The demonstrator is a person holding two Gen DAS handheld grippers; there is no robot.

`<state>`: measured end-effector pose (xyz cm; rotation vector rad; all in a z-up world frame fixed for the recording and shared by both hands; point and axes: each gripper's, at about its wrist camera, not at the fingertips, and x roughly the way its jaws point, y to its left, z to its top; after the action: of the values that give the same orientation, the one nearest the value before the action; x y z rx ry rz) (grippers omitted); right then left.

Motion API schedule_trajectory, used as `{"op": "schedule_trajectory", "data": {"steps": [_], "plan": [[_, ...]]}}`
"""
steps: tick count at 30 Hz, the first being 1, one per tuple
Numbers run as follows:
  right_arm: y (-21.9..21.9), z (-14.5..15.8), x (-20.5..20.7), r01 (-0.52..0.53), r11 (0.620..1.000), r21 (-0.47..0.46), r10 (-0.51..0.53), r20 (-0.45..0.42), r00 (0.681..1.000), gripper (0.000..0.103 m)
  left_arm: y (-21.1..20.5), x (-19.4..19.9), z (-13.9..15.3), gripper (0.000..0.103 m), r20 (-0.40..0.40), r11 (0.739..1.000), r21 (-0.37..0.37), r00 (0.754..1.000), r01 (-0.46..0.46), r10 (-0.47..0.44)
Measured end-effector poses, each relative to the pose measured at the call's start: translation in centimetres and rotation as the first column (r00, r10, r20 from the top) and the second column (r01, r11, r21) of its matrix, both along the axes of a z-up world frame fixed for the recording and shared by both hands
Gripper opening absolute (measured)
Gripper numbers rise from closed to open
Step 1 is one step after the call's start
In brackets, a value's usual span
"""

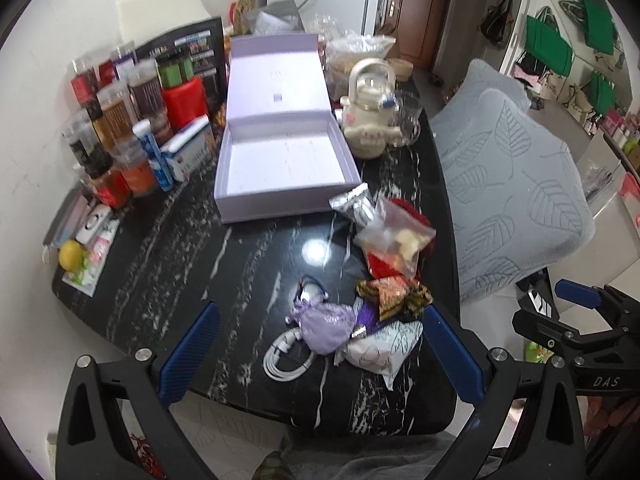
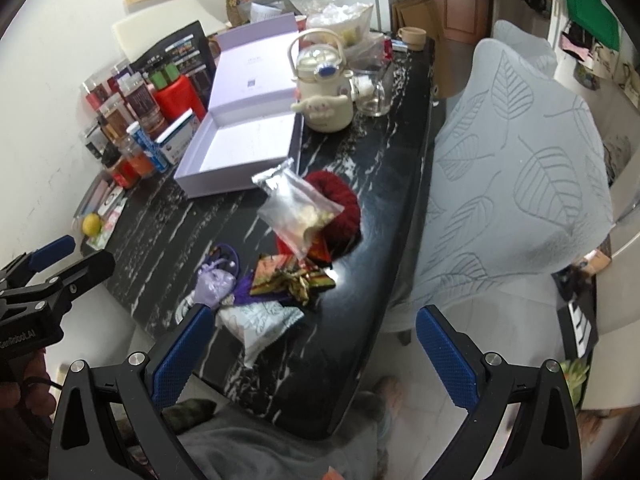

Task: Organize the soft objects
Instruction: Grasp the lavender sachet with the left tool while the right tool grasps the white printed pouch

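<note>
A cluttered dining corner: a black marble tabletop (image 1: pixel 168 280) runs away from the camera, jars and bottles (image 1: pixel 116 120) crowd the left of the frame against the wall, and a leaf-print cushion (image 1: pixel 516 184) sits on the chair at right. An open lilac box (image 1: pixel 280 160) lies empty at centre, lid tipped back.

The soft things sit in a loose heap on the near right part of the tabletop: a lilac pouch (image 1: pixel 326 326) lowest, a white printed sachet (image 1: pixel 380 350) touching it on the right, a patterned brocade pouch (image 1: pixel 394 296) just above, and a clear bag (image 1: pixel 394 232) over something red, nearest the box.

The left gripper (image 1: pixel 320 356) has its jaws wide open and empty, and in its view the lilac pouch lies straight ahead between them. The right gripper (image 2: pixel 312 356), jaws also open and empty, hangs off the tabletop's right edge, the heap up and to its left. The left looks better placed to start, with the box directly beyond the heap.
</note>
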<state>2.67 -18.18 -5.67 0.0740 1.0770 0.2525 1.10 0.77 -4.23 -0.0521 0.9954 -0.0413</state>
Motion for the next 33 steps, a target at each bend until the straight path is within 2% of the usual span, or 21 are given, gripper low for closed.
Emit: {"op": "schedule_trajectory", "data": {"steps": [7, 13, 26, 33], "plan": [[-0.1, -2.6, -0.1, -0.035, 0.999, 0.020, 0.036, -0.056, 0.998, 0.103, 0.1, 0.0, -3.2, 0.103, -0.086, 1.000, -0.024, 0.996, -0.006, 0.004], [1.2, -4.9, -0.5, -0.092, 0.995, 0.035, 0.095, -0.091, 0.991, 0.103, 0.8, 0.2, -5.1, 0.103, -0.089, 1.000, 0.027, 0.996, -0.016, 0.018], [4.9, -9.7, 0.8, -0.220, 0.975, 0.032, 0.222, -0.081, 0.972, 0.103, 1.5, 2.4, -10.0, 0.103, -0.105, 0.997, -0.014, 0.991, 0.081, -0.082], [6.9, -12.2, 2.5, -0.298, 0.954, 0.019, 0.299, -0.072, 0.952, 0.103, 2.0, 4.4, -11.9, 0.103, -0.110, 0.989, -0.090, 0.985, 0.122, -0.131]]}}
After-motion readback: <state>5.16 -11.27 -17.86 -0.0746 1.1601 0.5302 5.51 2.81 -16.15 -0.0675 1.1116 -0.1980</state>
